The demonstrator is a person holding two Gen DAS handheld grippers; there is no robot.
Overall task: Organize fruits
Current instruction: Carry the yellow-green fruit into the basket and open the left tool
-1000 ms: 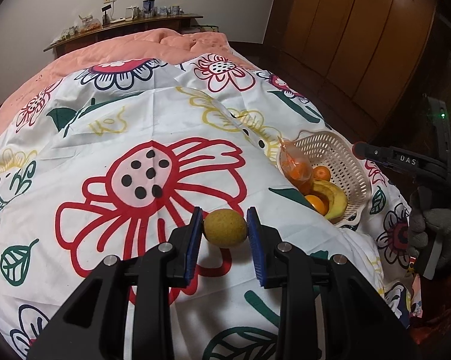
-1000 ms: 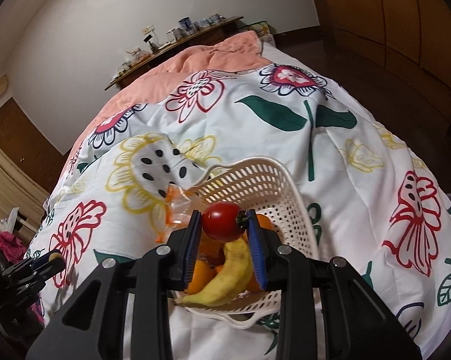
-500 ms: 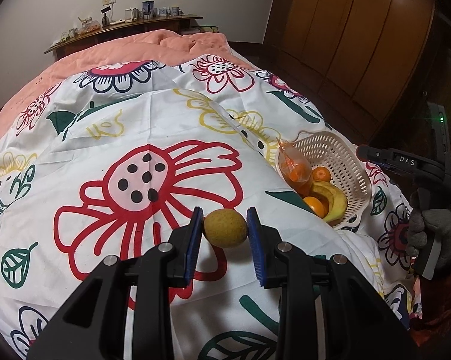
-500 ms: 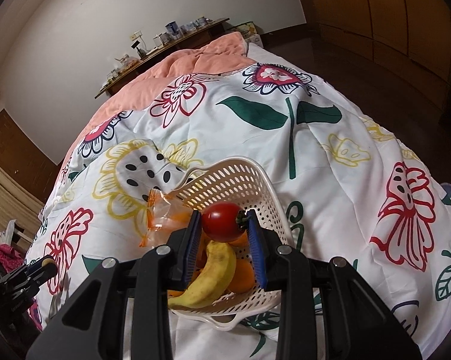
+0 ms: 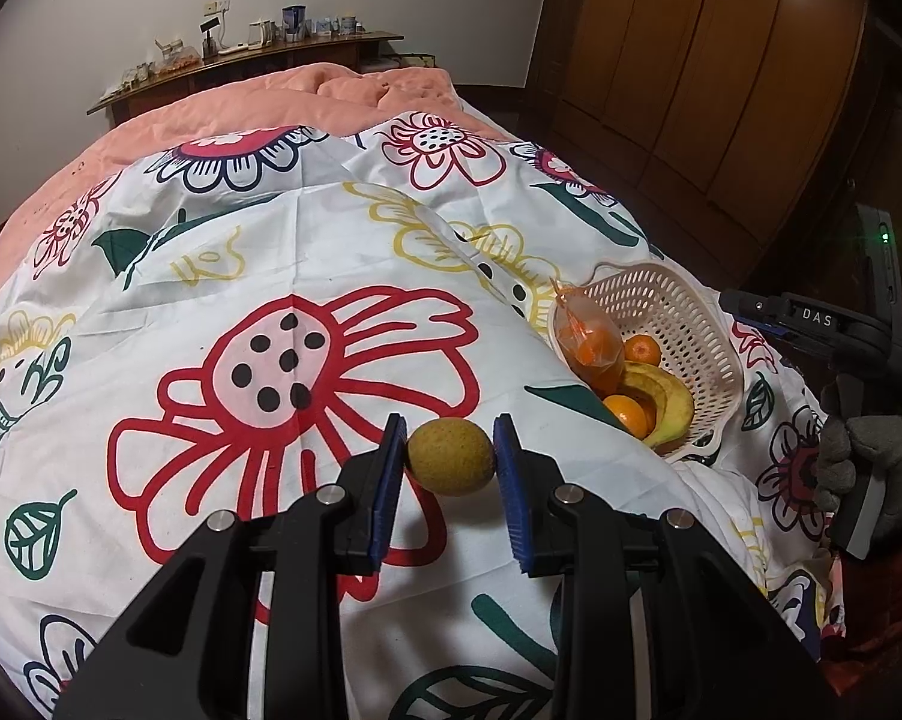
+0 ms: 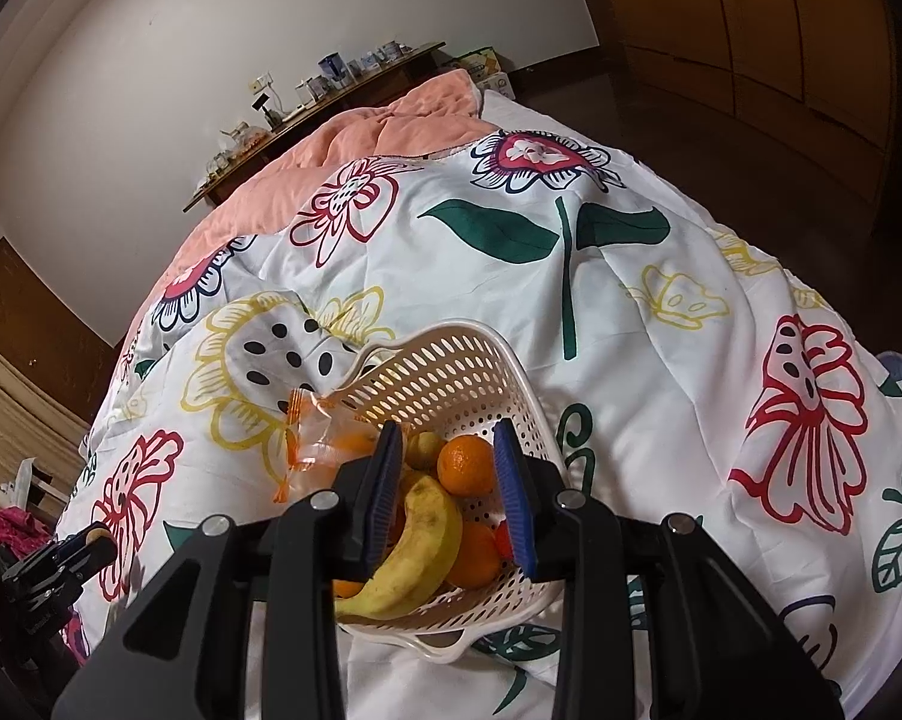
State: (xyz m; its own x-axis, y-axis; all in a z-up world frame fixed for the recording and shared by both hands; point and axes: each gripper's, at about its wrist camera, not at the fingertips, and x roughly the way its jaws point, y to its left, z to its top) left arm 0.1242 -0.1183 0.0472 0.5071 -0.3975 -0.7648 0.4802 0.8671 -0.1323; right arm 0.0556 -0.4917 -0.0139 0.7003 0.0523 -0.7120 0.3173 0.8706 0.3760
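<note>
Left gripper [image 5: 449, 461] fingers clamped on brown-green fruit [image 5: 449, 457]; right gripper [image 6: 447, 483] fingers empty, apart above basket [image 6: 451, 366].

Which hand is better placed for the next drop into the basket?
Left: its gripper holds a fruit ready to carry over; the right gripper hangs empty above the basket.
</note>
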